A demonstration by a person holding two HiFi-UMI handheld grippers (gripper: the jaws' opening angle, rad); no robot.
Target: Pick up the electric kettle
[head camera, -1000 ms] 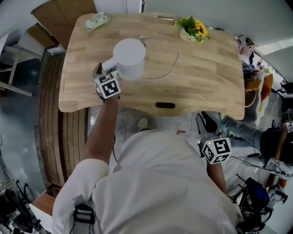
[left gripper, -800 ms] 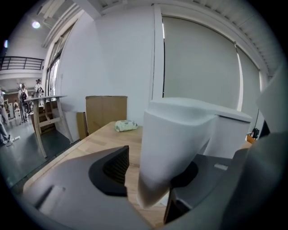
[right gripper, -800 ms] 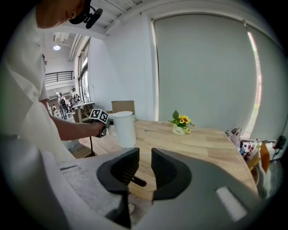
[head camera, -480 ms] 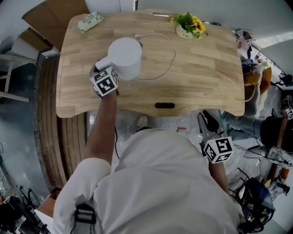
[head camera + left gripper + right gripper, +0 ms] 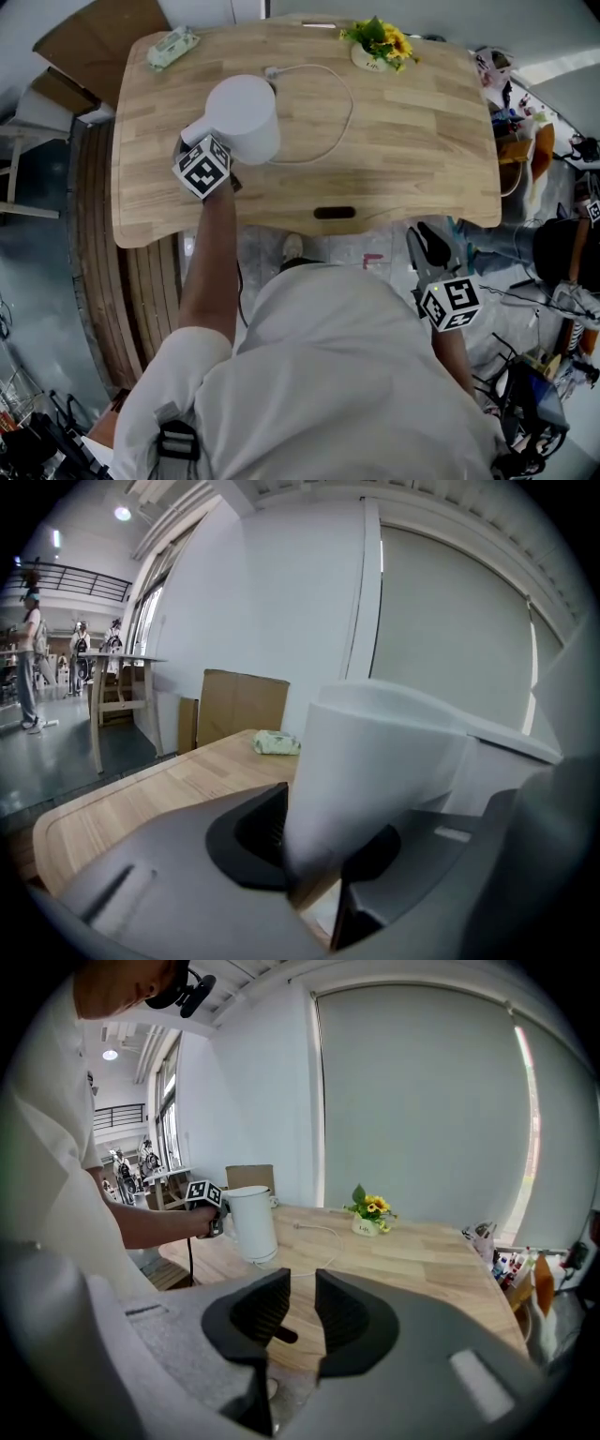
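The white electric kettle (image 5: pixel 242 117) stands on the wooden table (image 5: pixel 422 159) at its left side, with the handle (image 5: pixel 195 132) pointing toward me. My left gripper (image 5: pixel 194 142) is at that handle. In the left gripper view the white handle (image 5: pixel 375 761) fills the space between the dark pads, which press on it while the jaws (image 5: pixel 314 855) are opening slightly. My right gripper (image 5: pixel 302 1302) hangs off the table's near edge, its jaws a narrow gap apart with nothing between them; the kettle (image 5: pixel 253 1222) shows far off in that view.
A white cord (image 5: pixel 339 112) loops from the kettle's base across the table. A pot of yellow flowers (image 5: pixel 375 47) stands at the far edge, a green packet (image 5: pixel 169 47) at the far left corner. Cardboard (image 5: pixel 84 42) leans beyond the table's left side.
My left gripper has edged in on the kettle's handle and its marker cube has rolled. The kettle keeps its spot on the table. The right gripper has stayed put.
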